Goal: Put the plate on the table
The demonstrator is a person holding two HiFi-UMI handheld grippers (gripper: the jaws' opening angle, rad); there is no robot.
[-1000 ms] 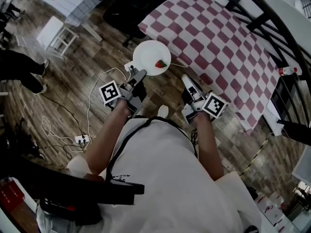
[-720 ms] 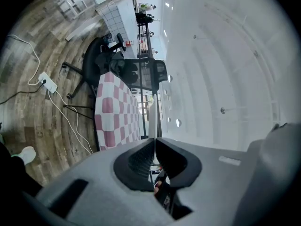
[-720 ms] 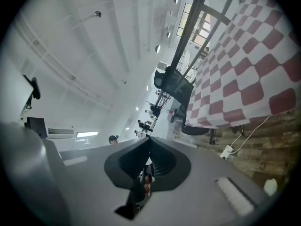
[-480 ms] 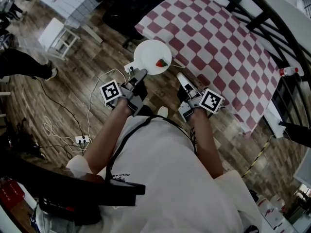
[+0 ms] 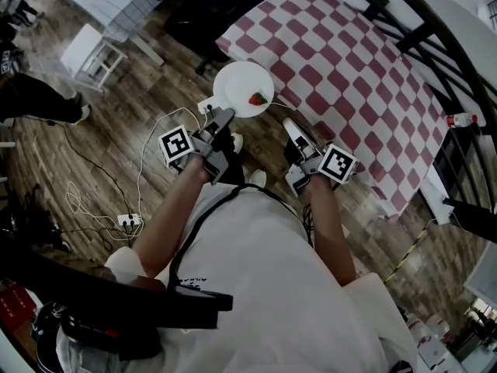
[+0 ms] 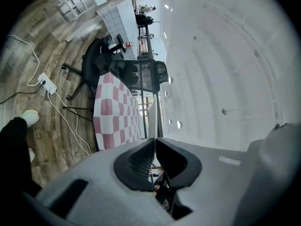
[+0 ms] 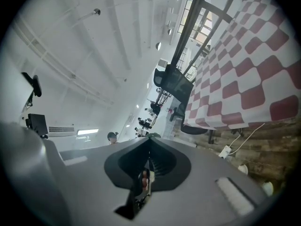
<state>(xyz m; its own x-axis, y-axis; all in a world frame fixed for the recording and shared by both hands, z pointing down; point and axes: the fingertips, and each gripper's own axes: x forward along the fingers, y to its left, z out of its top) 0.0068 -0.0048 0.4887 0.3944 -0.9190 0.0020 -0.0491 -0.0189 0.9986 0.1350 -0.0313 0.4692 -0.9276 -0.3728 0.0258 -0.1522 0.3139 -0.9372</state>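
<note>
The carrying step was in hand: the left claw [image 5: 224,120] pinched the rim of the white plate [image 5: 241,88], held over the floor just off the checkered counter's [image 5: 349,68] near edge, by its left corner. The right claw [image 5: 290,127] was pressed together, empty. Next, the plate probably needed moving level over the counter, then lowering.

Plate [image 5: 242,89]: white, smooth, slight sheen; ceramic or plastic, couldn't tell. Counter [image 5: 365,92] was covered w/ matt red/white check cloth [image 5: 326,45]. Floor [image 5: 116,123] was wood-grain plank, dull finish. Left claw [image 6: 154,139] & right claw [image 7: 149,138] looked matt grey plastic, w/ ribbed black pads [image 6: 140,162].
</note>
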